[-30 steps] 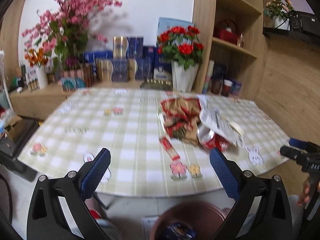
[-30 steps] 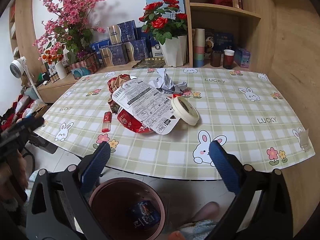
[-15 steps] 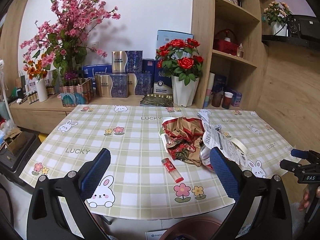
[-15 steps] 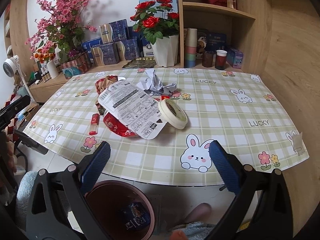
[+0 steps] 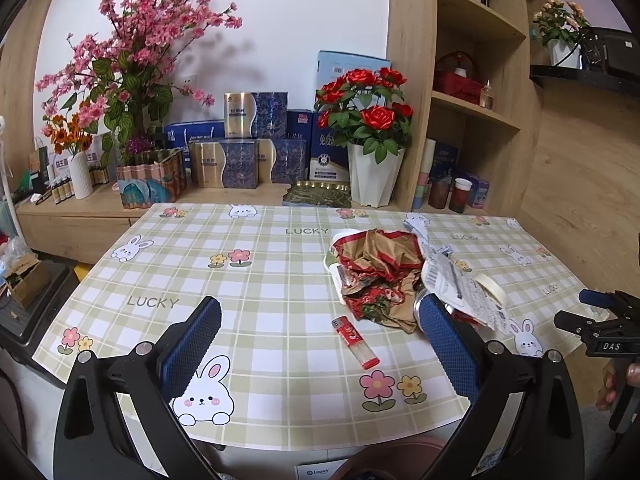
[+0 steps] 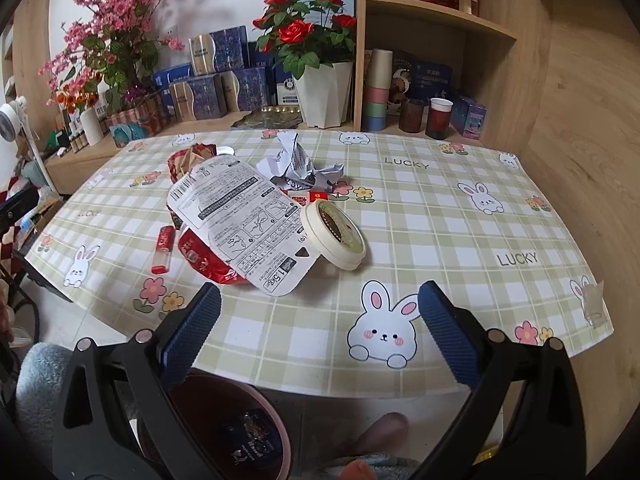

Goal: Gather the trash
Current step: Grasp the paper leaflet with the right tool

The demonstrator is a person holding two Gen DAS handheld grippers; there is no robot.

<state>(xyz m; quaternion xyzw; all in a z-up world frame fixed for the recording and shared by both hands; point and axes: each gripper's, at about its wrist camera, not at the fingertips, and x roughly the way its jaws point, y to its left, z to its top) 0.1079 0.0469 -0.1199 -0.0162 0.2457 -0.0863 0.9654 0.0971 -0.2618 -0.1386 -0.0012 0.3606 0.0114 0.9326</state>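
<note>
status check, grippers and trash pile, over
Left gripper and right gripper open, empty. Trash pile on table, untouched. Bin below edge. Nothing blocking.

The left gripper (image 5: 320,344) is level, its two blue-padded fingers (image 5: 191,347) spread wide apart with nothing between them. The right gripper (image 6: 320,334) matches it, with its blue pads (image 6: 449,334) equally far apart and empty. From the left wrist view, the right gripper's black tip pokes in at the far right edge, with a hand (image 5: 618,380) gripping it from below.
</note>
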